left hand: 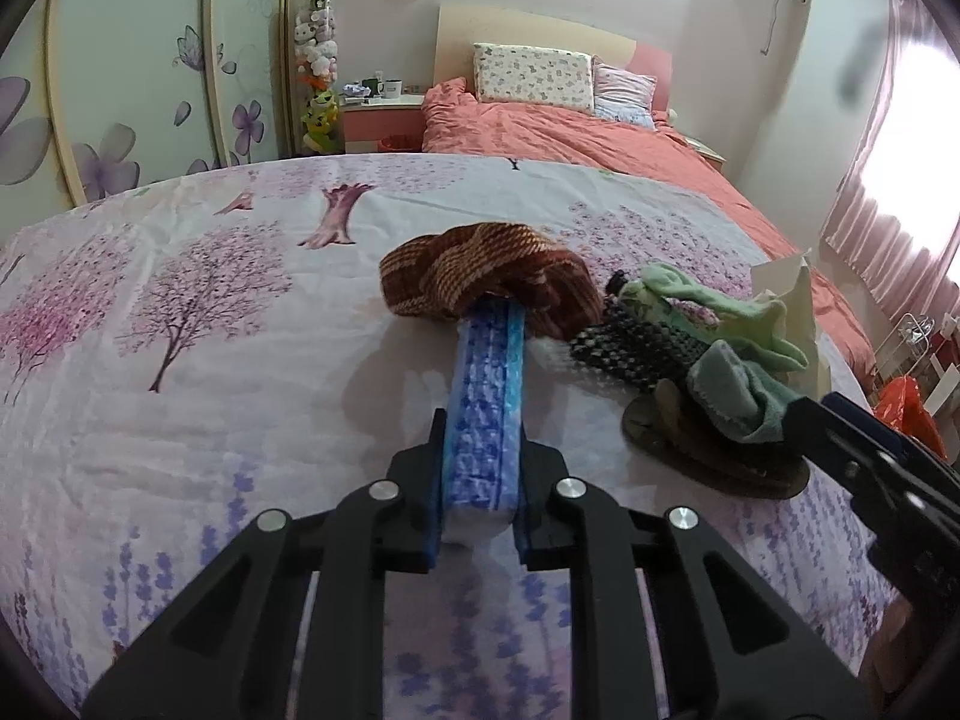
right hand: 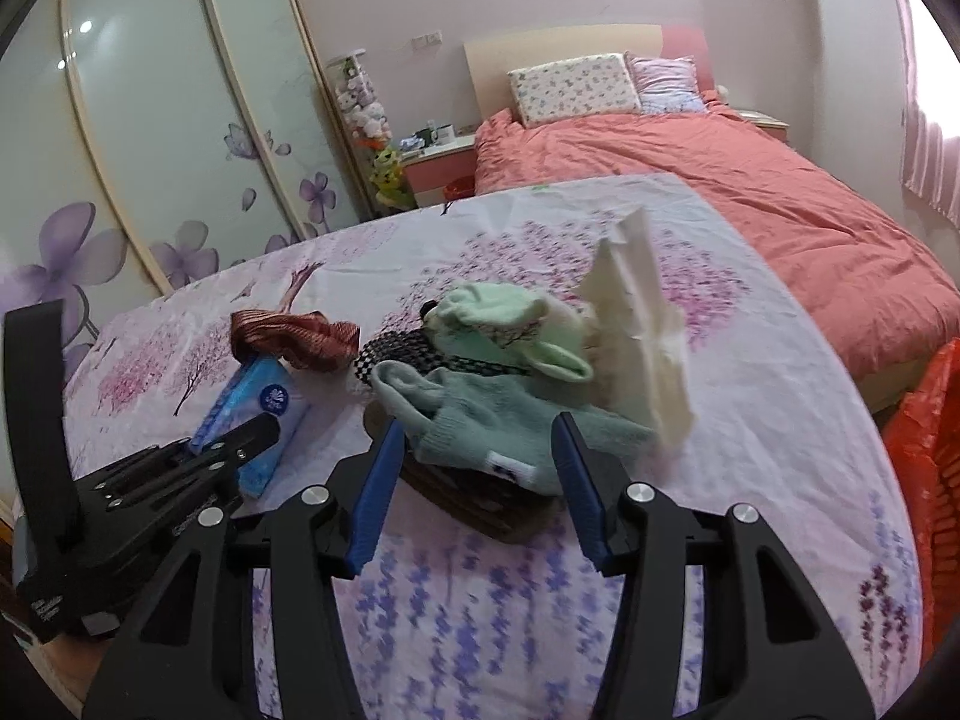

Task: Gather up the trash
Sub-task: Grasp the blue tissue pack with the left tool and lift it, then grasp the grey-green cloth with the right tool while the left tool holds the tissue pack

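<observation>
Left hand-held gripper pinches the blue tissue pack mid-length; it's light, soft, crinkly, likely slippery. Right hand-held gripper gapes half-wide, empty, over the socks.

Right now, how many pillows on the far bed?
2: a floral pillow against the headboard, and a striped pillow touching its right side. More could be hidden under the duvet.
</observation>
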`<state>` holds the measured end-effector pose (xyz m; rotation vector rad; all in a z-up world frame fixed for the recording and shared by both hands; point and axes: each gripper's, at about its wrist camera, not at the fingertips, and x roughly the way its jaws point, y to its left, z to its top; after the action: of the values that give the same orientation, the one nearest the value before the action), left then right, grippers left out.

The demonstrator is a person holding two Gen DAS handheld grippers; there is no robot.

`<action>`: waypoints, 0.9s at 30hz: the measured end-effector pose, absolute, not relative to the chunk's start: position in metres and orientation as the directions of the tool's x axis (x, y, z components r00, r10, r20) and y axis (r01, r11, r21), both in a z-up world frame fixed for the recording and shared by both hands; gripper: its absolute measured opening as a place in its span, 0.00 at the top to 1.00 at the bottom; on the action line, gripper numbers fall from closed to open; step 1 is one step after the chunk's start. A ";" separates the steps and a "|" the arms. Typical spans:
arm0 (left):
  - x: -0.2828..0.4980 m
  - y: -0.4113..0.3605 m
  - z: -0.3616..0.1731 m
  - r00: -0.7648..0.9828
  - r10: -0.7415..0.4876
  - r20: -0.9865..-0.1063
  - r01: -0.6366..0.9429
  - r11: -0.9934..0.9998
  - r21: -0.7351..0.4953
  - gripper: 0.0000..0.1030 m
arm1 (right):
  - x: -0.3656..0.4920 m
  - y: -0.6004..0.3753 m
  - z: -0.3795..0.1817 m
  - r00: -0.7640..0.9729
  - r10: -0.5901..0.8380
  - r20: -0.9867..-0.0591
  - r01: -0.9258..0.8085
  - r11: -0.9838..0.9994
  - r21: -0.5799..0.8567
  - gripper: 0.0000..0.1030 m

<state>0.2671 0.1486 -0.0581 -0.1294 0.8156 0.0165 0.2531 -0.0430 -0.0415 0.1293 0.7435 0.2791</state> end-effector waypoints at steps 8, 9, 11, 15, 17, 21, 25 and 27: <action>0.262 0.160 -0.056 0.685 -0.035 -0.728 -0.071 0.991 -0.115 0.83 | 0.252 -0.039 -0.053 0.677 0.260 -0.689 -0.204 0.965 0.165 0.83; 0.260 0.161 -0.056 0.686 -0.037 -0.727 -0.069 0.991 -0.116 0.83 | 0.249 -0.042 -0.051 0.683 0.263 -0.682 -0.202 0.965 0.170 0.84; 0.256 0.160 -0.054 0.686 -0.045 -0.726 -0.064 0.991 -0.121 0.83 | 0.246 -0.047 -0.045 0.692 0.269 -0.670 -0.199 0.963 0.181 0.87; 0.246 0.159 -0.047 0.688 -0.058 -0.723 -0.052 0.990 -0.129 0.83 | 0.237 -0.056 -0.030 0.715 0.274 -0.643 -0.199 0.962 0.189 0.89; 0.242 0.159 -0.041 0.691 -0.071 -0.720 -0.041 0.990 -0.136 0.83 | 0.233 -0.057 -0.024 0.723 0.277 -0.633 -0.202 0.961 0.189 0.89; 0.233 0.158 -0.018 0.710 -0.097 -0.698 -0.012 0.989 -0.149 0.84 | 0.223 -0.062 -0.014 0.738 0.278 -0.615 -0.203 0.960 0.191 0.89; 0.222 0.153 0.009 0.743 -0.096 -0.663 0.006 0.990 -0.138 0.84 | 0.218 -0.065 -0.008 0.748 0.281 -0.602 -0.196 0.959 0.204 0.89; 0.218 0.147 0.017 0.749 -0.092 -0.656 0.010 0.992 -0.128 0.84 | 0.215 -0.070 -0.004 0.753 0.283 -0.594 -0.191 0.958 0.214 0.89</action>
<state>0.2180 0.1467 0.0168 -0.1192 0.7228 -0.0559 0.2152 -0.0699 -0.0043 0.1437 0.6707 0.2593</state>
